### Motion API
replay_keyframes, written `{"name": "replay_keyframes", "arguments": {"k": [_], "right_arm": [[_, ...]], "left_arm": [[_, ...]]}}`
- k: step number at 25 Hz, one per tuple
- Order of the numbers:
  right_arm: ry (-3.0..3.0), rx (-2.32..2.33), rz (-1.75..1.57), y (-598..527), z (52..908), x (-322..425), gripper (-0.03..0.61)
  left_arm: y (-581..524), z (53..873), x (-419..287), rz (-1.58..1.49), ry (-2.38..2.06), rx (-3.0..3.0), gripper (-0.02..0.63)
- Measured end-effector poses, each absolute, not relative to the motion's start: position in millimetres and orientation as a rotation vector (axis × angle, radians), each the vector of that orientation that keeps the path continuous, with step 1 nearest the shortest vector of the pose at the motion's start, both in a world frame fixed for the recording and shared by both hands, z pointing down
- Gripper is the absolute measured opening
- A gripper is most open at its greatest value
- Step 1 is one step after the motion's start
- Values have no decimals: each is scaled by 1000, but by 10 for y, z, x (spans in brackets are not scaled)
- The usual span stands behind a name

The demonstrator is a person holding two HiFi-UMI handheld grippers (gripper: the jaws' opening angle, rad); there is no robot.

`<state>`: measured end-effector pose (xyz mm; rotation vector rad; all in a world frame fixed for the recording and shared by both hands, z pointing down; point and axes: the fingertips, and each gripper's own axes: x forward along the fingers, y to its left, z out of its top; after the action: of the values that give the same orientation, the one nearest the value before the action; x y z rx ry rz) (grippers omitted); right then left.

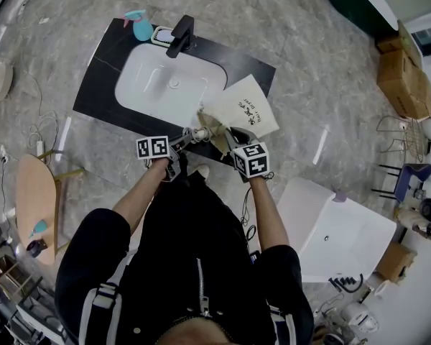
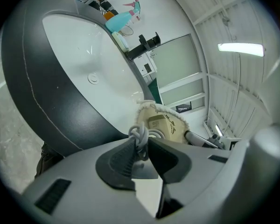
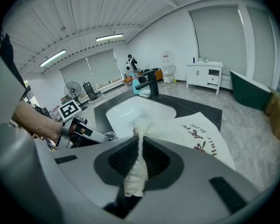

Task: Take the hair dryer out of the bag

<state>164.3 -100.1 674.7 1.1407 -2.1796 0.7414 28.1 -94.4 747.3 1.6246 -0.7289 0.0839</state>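
A cream drawstring bag [image 1: 243,110] with dark lettering lies at the right front of the black countertop [image 1: 100,85]. My right gripper [image 1: 228,139] is shut on a bunched fold of the bag's cloth [image 3: 139,146], with the printed bag [image 3: 200,134] spread beyond it. My left gripper [image 1: 189,138] is shut on a grey looped cord [image 2: 140,135] that comes out of the bag's open mouth [image 2: 159,124]. Inside the mouth a labelled beige part shows; the hair dryer's body is otherwise hidden. The left gripper [image 3: 79,130] also shows in the right gripper view.
A white sink basin [image 1: 165,85] is set in the countertop, with a black faucet [image 1: 181,34] and a blue spray bottle [image 1: 138,24] behind it. A white cabinet [image 1: 337,236] stands at the right, cardboard boxes [image 1: 402,74] further back, a wooden stool [image 1: 36,207] at the left.
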Motion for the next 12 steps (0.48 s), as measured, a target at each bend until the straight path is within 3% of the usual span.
{"name": "replay_keyframes", "arguments": {"k": [12], "right_arm": [[-2188, 1132, 745, -986, 6759, 1652, 43]], "left_arm": [[-843, 7521, -31, 101, -761, 1609, 100]]}}
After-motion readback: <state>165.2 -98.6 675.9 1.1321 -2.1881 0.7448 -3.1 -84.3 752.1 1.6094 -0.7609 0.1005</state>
